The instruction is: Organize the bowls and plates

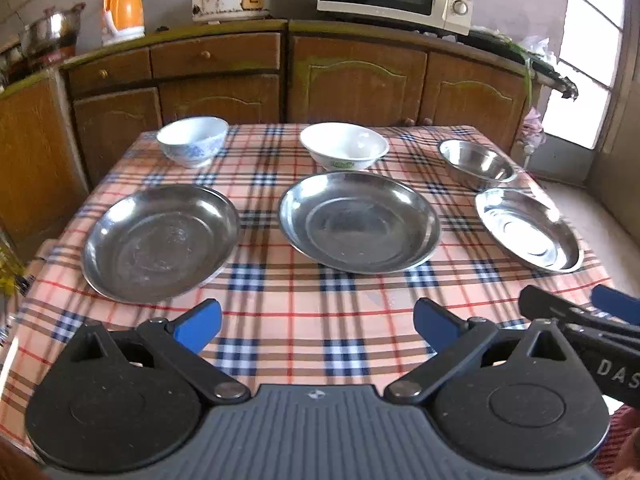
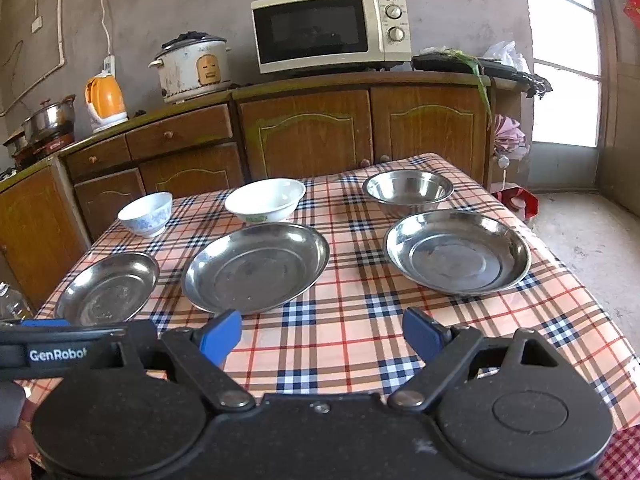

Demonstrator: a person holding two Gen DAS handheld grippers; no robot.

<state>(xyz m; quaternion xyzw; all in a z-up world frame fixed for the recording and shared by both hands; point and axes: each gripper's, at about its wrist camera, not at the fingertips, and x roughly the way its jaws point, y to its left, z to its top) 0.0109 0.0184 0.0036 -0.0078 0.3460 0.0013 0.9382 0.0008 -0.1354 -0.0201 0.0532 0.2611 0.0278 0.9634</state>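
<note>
Jaws: left gripper [image 1: 317, 322] and right gripper [image 2: 321, 334] both gaping wide, holding nothing | steel plates [image 1: 359, 221] looking stiff, slippery; gripping rims advisable | table [image 1: 304, 336] near edge.

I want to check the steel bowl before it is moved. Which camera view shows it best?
The right wrist view: the steel bowl sits near the middle, so its rim and inside show clearly. The left wrist view has it small and stretched toward the right edge.

Glossy steel plates [image 1: 358, 222], checked cloth [image 1: 304, 312]
</note>
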